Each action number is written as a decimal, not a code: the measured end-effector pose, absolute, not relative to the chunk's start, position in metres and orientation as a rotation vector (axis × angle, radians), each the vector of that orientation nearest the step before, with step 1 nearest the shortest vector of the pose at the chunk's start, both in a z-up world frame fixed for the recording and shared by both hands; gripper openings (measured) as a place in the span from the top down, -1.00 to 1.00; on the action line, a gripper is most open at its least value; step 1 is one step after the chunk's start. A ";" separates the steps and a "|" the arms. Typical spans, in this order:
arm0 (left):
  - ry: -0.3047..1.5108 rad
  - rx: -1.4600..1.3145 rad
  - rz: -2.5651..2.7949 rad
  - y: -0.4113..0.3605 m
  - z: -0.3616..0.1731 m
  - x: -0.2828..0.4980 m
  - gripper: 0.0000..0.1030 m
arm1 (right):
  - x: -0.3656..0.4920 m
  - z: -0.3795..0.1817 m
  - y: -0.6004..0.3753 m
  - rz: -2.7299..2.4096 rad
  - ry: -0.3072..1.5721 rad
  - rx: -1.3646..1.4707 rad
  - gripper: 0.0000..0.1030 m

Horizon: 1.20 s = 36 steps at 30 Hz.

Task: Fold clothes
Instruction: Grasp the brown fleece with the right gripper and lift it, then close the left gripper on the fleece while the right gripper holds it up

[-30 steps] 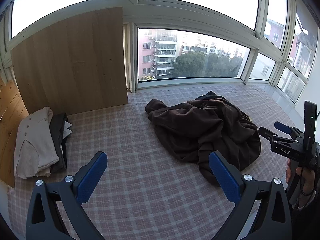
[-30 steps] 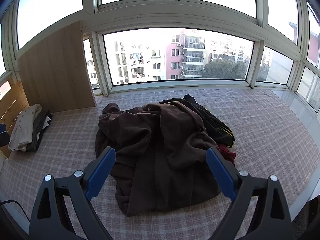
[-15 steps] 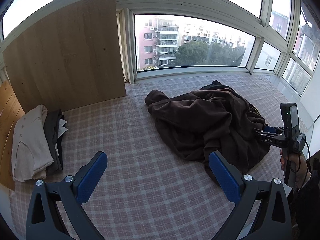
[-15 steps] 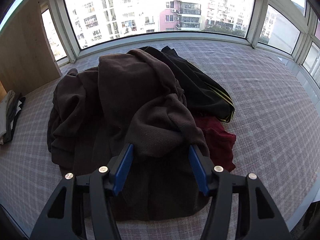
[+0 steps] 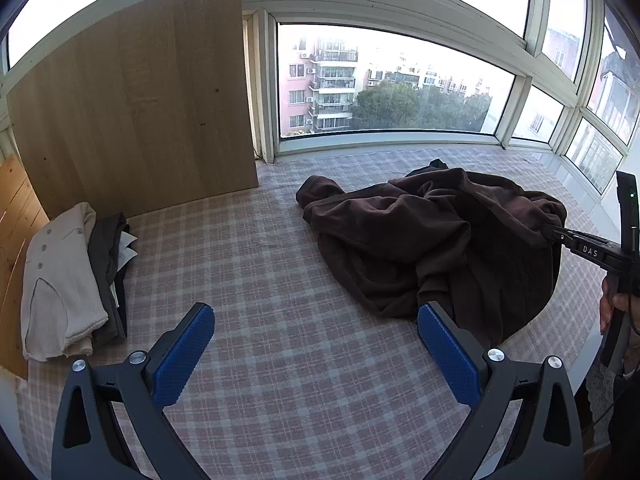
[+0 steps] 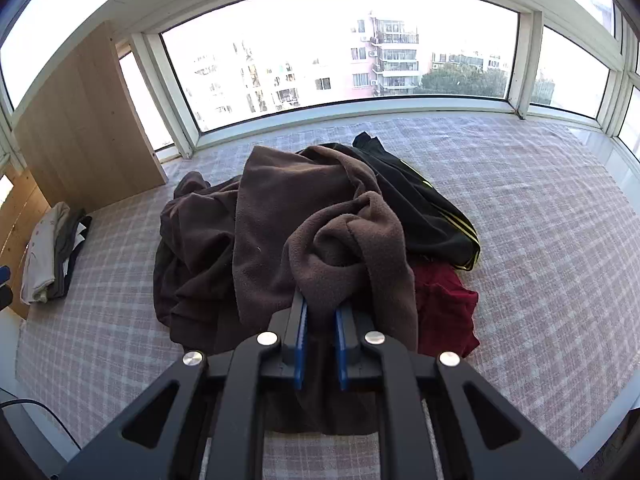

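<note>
Since a second ago your right gripper (image 6: 320,320) has clamped the brown fleece garment (image 6: 280,216) heaped mid-bedspread (image 6: 540,220); left gripper (image 5: 316,352) wide, empty. Lift slowly, shedding the black garment (image 6: 424,204).

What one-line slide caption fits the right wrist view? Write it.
Right hand-held gripper shut on a crumpled brown fleece garment atop a clothes pile.
</note>
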<state>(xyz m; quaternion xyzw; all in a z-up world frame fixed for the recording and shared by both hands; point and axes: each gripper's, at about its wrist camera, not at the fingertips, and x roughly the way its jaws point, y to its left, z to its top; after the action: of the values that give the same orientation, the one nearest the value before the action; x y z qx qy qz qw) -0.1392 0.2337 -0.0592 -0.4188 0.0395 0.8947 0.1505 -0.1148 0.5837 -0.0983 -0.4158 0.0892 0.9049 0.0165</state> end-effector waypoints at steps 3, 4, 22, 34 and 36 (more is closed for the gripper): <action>0.102 -1.167 2.571 0.225 -0.052 -0.133 -0.99 | -0.106 -0.055 0.563 2.895 0.260 -1.205 0.78; 0.098 -1.155 2.572 0.222 -0.050 -0.131 -0.99 | -0.104 -0.041 0.553 2.919 0.234 -1.183 0.79; 0.059 -1.015 2.645 0.139 -0.014 -0.093 -0.99 | -0.052 0.158 0.397 3.292 -0.045 -0.795 0.84; 0.087 -1.193 2.625 0.145 -0.059 -0.099 -0.99 | -0.230 -0.032 0.371 2.930 -0.218 -1.518 0.80; 0.111 -1.229 2.608 0.154 -0.067 -0.100 -0.99 | -0.244 -0.063 0.372 2.876 -0.248 -1.617 0.79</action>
<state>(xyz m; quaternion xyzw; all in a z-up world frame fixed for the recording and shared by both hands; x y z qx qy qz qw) -0.1003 0.1543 -0.0666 -0.4226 0.0381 0.8964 0.1279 -0.2440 0.3717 -0.0633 -0.4870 -0.0746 0.8662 -0.0832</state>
